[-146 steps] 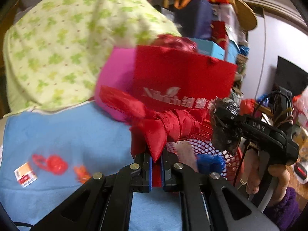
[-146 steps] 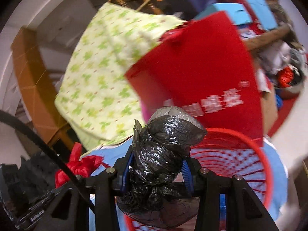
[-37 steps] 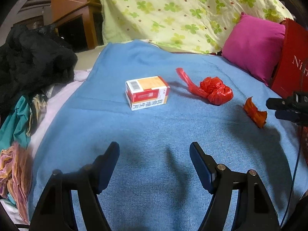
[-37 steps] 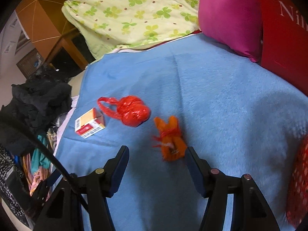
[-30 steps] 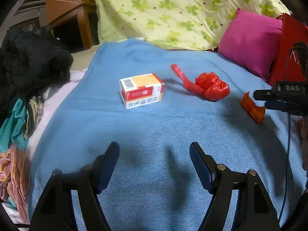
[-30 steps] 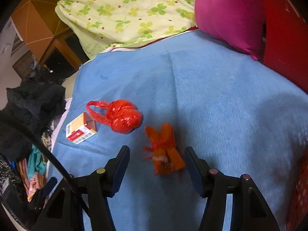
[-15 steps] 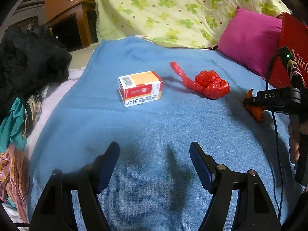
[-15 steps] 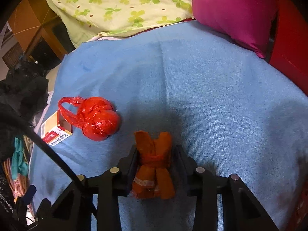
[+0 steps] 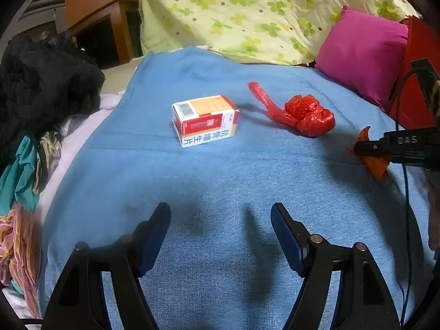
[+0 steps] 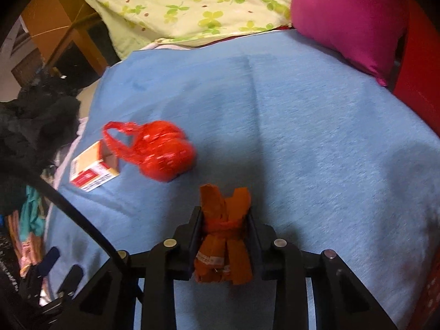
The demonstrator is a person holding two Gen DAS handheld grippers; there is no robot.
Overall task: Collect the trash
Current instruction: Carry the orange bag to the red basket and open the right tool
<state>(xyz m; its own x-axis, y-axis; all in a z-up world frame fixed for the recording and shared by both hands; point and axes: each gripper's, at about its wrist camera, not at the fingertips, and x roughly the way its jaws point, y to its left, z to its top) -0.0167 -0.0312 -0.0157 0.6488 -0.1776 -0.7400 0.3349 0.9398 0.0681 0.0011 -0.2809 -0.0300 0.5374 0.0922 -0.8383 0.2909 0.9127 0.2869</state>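
My right gripper [image 10: 224, 220] is shut on a knotted orange wrapper [image 10: 224, 236] just above the blue blanket [image 10: 302, 126]; in the left wrist view the gripper [image 9: 357, 150] shows at the right edge with the wrapper [image 9: 375, 165] in it. A knotted red plastic bag [image 9: 305, 115] [image 10: 159, 151] lies mid-blanket. A red, orange and white medicine box [image 9: 205, 119] [image 10: 92, 170] lies to its left. My left gripper [image 9: 220, 228] is open and empty, low over the near blanket [image 9: 220, 181].
A magenta pillow [image 9: 360, 52] and a red paper bag [image 9: 415, 77] stand at the blanket's far right. A green clover quilt [image 9: 247, 11] is heaped behind. Dark and coloured clothes [image 9: 35, 101] pile along the left edge beside a wooden cabinet [image 9: 96, 13].
My right gripper moved down onto the orange wrapper, closed on it and raised it slightly. The left gripper stayed open and nearly still.
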